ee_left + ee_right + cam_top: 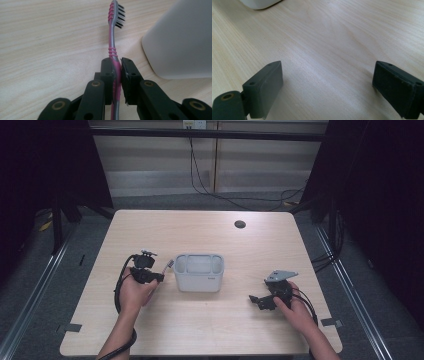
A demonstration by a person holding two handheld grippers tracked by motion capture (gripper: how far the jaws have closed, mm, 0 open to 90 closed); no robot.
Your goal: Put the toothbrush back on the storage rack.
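Gripping a pink-and-grey toothbrush (113,53) by its handle, the left tongs (117,72) hold it just left of a white tub (198,272) at the middle of the wooden counter (200,232), bristles pointing away from the hand. The brush head sits near the tub's rounded corner, apart from it. Inside, the tub is split into compartments; their contents cannot be made out from above. The right tongs (327,87) rest released, jaws wide, over bare counter well right of the tub.
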